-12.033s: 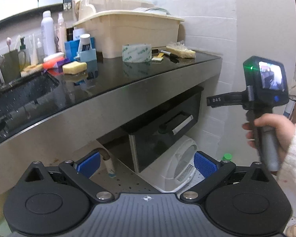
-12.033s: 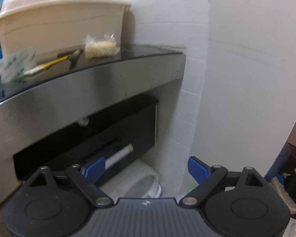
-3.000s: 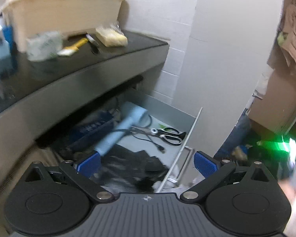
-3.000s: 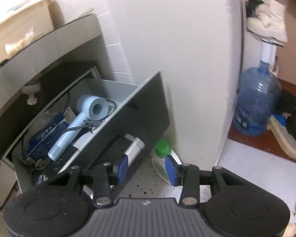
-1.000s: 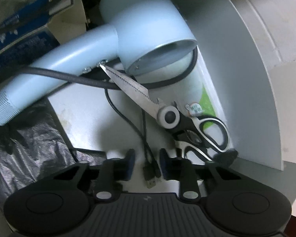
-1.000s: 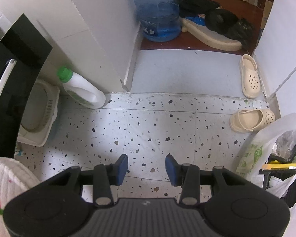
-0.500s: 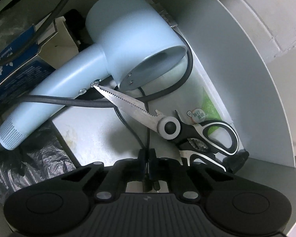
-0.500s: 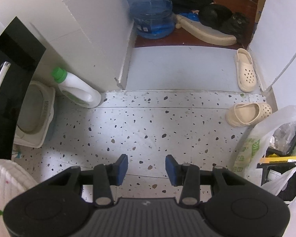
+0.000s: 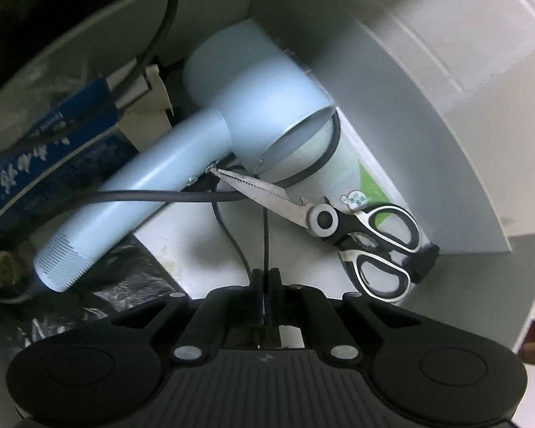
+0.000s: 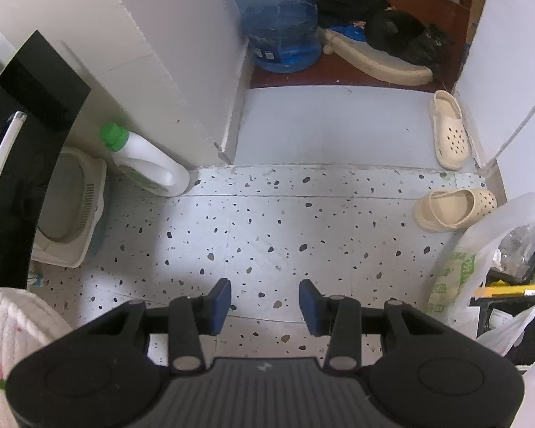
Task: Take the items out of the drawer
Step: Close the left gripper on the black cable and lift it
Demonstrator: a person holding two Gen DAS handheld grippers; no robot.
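Left claw (image 9: 266, 278), fingers pressed together on a thin black cable (image 9: 265, 235) inside the drawer (image 9: 392, 114), with scissors (image 9: 342, 228) ahead to its right and a pale-blue hair dryer (image 9: 210, 142) beyond; right claw (image 10: 264, 301), fingers apart, holding nothing, above speckled floor (image 10: 267, 221).

A smooth matt plastic hair dryer (image 9: 231, 107) lies by scissors (image 9: 324, 221) with serrated metal blades and glossy handles.
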